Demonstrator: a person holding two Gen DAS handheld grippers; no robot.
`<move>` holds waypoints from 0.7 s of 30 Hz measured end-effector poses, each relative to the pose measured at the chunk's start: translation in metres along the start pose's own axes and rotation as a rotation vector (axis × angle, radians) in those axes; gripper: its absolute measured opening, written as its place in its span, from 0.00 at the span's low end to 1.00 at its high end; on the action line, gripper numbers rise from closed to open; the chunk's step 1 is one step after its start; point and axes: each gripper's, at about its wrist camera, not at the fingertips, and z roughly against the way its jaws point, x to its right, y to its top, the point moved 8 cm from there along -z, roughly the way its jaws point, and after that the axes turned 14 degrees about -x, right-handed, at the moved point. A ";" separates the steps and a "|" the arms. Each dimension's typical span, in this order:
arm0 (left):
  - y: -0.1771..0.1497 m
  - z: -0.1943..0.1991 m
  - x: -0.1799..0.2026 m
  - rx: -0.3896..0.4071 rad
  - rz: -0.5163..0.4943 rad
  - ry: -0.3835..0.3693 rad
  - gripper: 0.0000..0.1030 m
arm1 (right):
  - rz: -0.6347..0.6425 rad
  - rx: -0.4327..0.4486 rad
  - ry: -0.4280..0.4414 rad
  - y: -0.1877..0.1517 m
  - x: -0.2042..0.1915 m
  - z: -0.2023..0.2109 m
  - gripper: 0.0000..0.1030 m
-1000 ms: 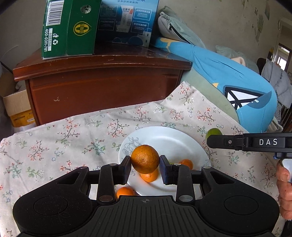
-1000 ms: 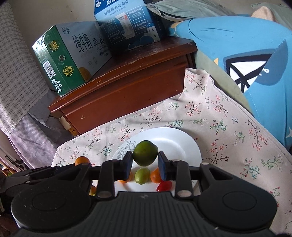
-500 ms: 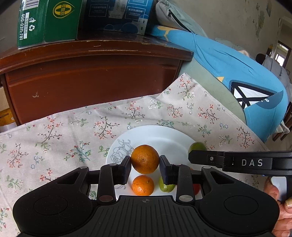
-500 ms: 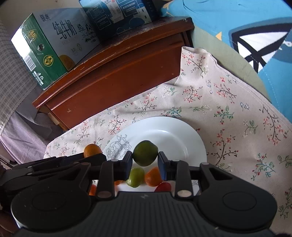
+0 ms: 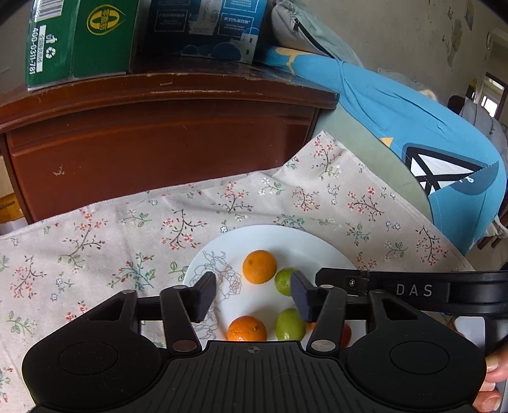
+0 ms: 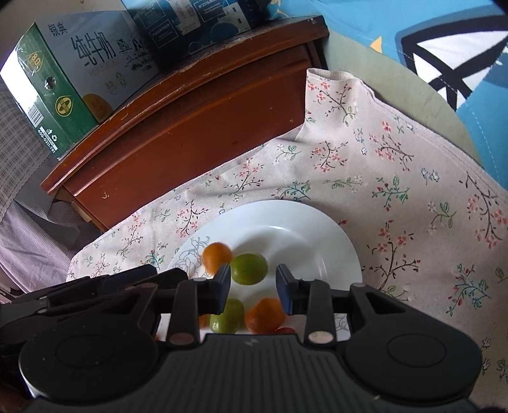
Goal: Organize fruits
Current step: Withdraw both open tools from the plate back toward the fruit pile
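A white plate (image 5: 317, 244) sits on the floral cloth and holds several fruits. In the left wrist view an orange (image 5: 259, 266) and a green fruit (image 5: 284, 281) lie mid-plate, with another orange (image 5: 247, 328) and green fruit (image 5: 289, 324) nearer. My left gripper (image 5: 252, 297) is open and empty above them. In the right wrist view my right gripper (image 6: 253, 287) is open, with a blurred green fruit (image 6: 248, 268) between and just beyond its fingertips, beside a blurred orange (image 6: 217, 254) on the plate (image 6: 317, 228). A green fruit (image 6: 227, 316) and an orange (image 6: 264, 314) lie nearer.
A dark wooden cabinet (image 5: 165, 136) stands behind the cloth (image 5: 95, 241), carrying a green carton (image 5: 79, 41) and a blue carton (image 5: 209, 28). A blue cushion (image 5: 412, 133) lies to the right. The right gripper's black body (image 5: 412, 289) crosses the left wrist view.
Both grippers have opened. The orange left the left gripper and the green fruit left the right gripper; both now lie on the plate, still blurred in the right wrist view.
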 end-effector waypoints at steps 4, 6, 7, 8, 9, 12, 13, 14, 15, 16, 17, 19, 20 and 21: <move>0.004 0.016 -0.002 0.021 0.015 0.007 0.63 | 0.009 0.011 0.016 0.001 -0.005 0.006 0.32; 0.005 0.025 -0.005 0.028 0.018 0.028 0.68 | 0.029 0.021 0.014 0.001 -0.010 0.009 0.33; 0.005 0.029 -0.008 0.031 0.021 0.036 0.71 | 0.042 0.025 0.012 0.000 -0.013 0.010 0.33; 0.004 0.034 -0.010 0.032 0.026 0.041 0.74 | 0.054 0.029 0.011 0.000 -0.015 0.012 0.33; 0.004 0.038 -0.013 0.031 0.030 0.046 0.75 | 0.066 0.032 0.010 -0.001 -0.018 0.014 0.33; 0.000 0.047 -0.020 0.023 0.037 0.065 0.76 | 0.100 0.041 0.002 -0.006 -0.025 0.019 0.34; -0.002 0.050 -0.023 0.027 0.039 0.076 0.77 | 0.113 0.044 -0.001 -0.008 -0.028 0.020 0.35; -0.004 0.054 -0.027 0.031 0.043 0.090 0.77 | 0.123 0.044 -0.002 -0.010 -0.030 0.021 0.36; -0.006 0.056 -0.029 0.031 0.048 0.102 0.77 | 0.131 0.043 -0.002 -0.012 -0.032 0.022 0.36; -0.008 0.058 -0.031 0.030 0.053 0.108 0.77 | 0.138 0.042 -0.001 -0.014 -0.033 0.023 0.36; -0.011 0.062 -0.035 0.029 0.062 0.113 0.77 | 0.141 0.041 -0.001 -0.016 -0.035 0.025 0.36; -0.017 0.069 -0.041 0.033 0.080 0.124 0.77 | 0.140 0.038 0.005 -0.019 -0.036 0.027 0.36; -0.020 0.072 -0.045 0.035 0.088 0.129 0.77 | 0.140 0.037 0.009 -0.021 -0.037 0.028 0.36; -0.023 0.075 -0.048 0.035 0.097 0.133 0.77 | 0.141 0.037 0.010 -0.023 -0.037 0.029 0.36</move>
